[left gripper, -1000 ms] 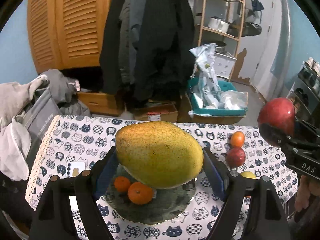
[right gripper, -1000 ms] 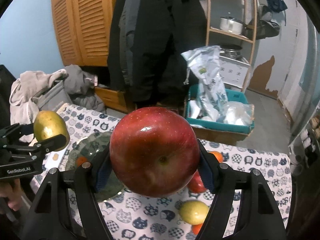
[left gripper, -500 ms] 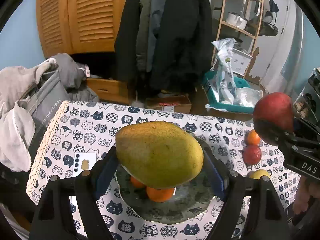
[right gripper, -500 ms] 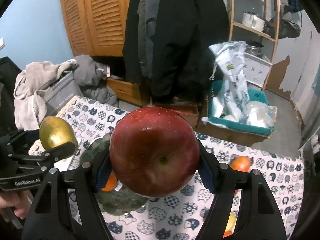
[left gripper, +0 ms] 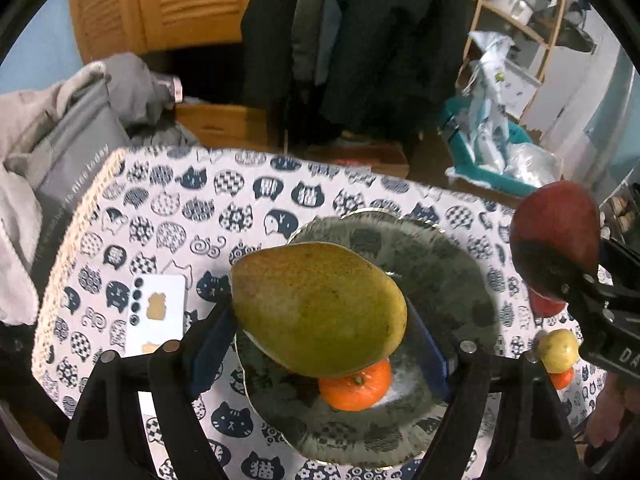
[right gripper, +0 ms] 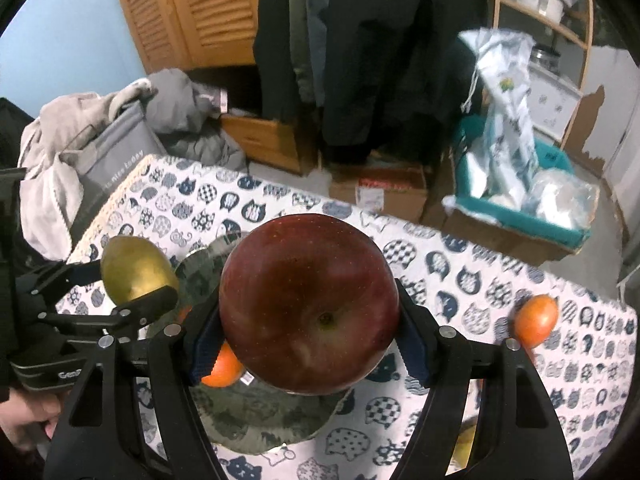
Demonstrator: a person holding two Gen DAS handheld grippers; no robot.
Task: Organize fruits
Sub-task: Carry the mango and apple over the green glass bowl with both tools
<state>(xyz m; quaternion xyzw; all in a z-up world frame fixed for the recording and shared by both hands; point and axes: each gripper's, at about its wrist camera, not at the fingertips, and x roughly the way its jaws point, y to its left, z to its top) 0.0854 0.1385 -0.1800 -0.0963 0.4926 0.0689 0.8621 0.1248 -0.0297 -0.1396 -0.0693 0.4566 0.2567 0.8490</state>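
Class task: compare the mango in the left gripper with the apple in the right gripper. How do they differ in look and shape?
The mango is yellow-green and speckled; the apple is dark red and glossy. The mango is elongated and egg-shaped; the apple is round, with its dimple facing the camera. Both are clamped between blue pads above the plate.

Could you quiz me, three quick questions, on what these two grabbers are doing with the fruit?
1. Which fruit does the left gripper hold?
2. True or false: the glass plate has no fruit on it.
3. The right gripper is: A open, B shut on a fruit.

Key:
1. The mango.
2. False: a tangerine lies on it.
3. B, shut on the red apple.
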